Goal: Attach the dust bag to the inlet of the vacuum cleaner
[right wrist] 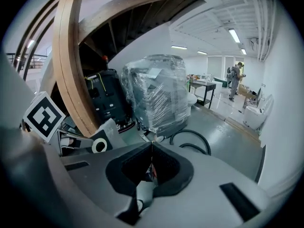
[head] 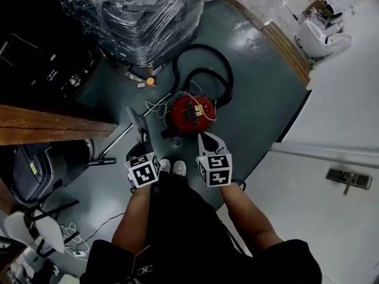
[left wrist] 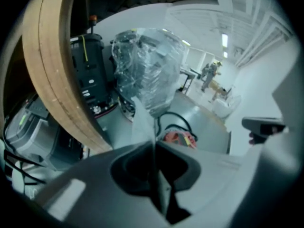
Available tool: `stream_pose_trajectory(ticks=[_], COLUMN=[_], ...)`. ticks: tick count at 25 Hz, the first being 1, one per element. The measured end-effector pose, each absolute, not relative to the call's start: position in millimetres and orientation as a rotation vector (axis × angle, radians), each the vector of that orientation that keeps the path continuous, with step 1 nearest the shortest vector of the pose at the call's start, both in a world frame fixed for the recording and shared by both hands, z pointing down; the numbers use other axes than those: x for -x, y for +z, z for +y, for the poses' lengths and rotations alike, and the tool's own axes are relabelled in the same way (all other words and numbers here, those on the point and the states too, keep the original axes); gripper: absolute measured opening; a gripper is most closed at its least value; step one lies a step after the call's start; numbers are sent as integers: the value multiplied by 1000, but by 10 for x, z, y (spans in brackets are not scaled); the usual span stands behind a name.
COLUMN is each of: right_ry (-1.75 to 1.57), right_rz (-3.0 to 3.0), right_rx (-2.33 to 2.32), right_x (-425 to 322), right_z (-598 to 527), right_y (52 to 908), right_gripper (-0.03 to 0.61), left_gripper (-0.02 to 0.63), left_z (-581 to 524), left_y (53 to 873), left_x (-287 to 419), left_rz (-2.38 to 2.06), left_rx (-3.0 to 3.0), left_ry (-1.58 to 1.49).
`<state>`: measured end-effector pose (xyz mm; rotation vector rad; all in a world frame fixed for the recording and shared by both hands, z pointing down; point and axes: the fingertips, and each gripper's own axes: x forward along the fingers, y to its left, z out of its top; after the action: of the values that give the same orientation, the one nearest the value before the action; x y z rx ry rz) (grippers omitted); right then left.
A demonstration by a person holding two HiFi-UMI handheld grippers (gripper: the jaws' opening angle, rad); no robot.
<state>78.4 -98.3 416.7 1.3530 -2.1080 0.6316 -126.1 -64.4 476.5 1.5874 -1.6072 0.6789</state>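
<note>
The red vacuum cleaner [head: 189, 114] stands on the dark floor just ahead of my feet, with its black hose [head: 207, 76] looped behind it. My left gripper [head: 143, 137] is shut on the flat grey dust bag [head: 135, 120], which sticks up from the jaws to the left of the vacuum. In the left gripper view the bag [left wrist: 141, 121] rises as a thin sheet from the left gripper [left wrist: 154, 144], and the vacuum [left wrist: 178, 137] shows beyond. My right gripper [head: 205, 136] hovers over the vacuum's near edge. The right gripper [right wrist: 152, 144] is shut and empty; the bag's round hole [right wrist: 99, 145] shows at its left.
A plastic-wrapped stack [head: 142, 16] stands beyond the vacuum. A wooden beam [head: 53, 123] and a grey machine [head: 35, 164] crowd the left, with a white chair [head: 32, 229] below. A white wall [head: 331, 176] closes the right. Loose white cables [head: 157, 106] lie beside the vacuum.
</note>
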Motion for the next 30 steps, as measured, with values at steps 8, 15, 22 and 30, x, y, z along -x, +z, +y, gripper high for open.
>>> stream_pose_trajectory(ticks=[8,15,22,30], right_ry=[694,749,719,689], right_rz=[-1976,-1871,-1800,-1763], right_rx=[-1305,-1286,-1228,-1199], right_x=[-930,-1108,-1132,-1217], right_z=[-1162,-1510,-1619,-1702], right_y=[5463,6546,7387,7751], right_gripper=[11,129,196,172], left_gripper=[29,29,29,29], left_z=[-608,-663,-562,-474], left_y=[5993,6944,7666,7969], left_x=[1246,1247,1305,1136], left_rz=[-1541,-1545,-1547,-1486], left_rx=[-1531,-1504,-1464,-1474], left_ry=[731,749,804,863])
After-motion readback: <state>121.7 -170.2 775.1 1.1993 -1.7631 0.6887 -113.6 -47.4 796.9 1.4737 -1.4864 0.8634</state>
